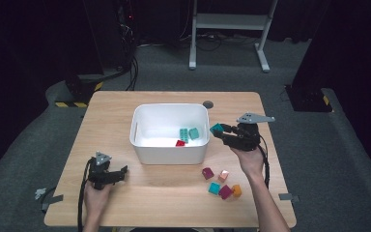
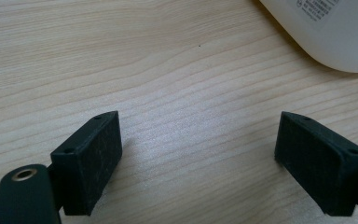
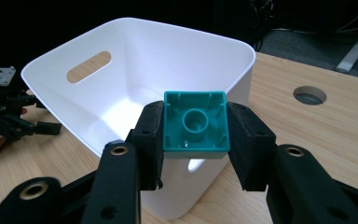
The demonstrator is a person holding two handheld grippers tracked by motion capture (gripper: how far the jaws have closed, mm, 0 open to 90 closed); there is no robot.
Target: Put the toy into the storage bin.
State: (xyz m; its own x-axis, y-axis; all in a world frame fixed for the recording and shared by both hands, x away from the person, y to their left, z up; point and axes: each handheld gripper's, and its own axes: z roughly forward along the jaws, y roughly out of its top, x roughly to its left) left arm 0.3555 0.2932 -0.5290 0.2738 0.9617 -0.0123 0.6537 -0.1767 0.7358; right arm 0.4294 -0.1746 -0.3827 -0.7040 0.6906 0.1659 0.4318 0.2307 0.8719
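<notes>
Now right tool (image 3: 195, 140) clamping teal block (image 3: 196, 122), beside white bin (image 3: 135, 56)

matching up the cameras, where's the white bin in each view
high view: white bin at table centre, blocks inside.
left gripper view: one rounded corner at top right.
right gripper view: bin just beyond the teal block held in the right hand-held gripper.
shared landmark: the wooden table.
</notes>
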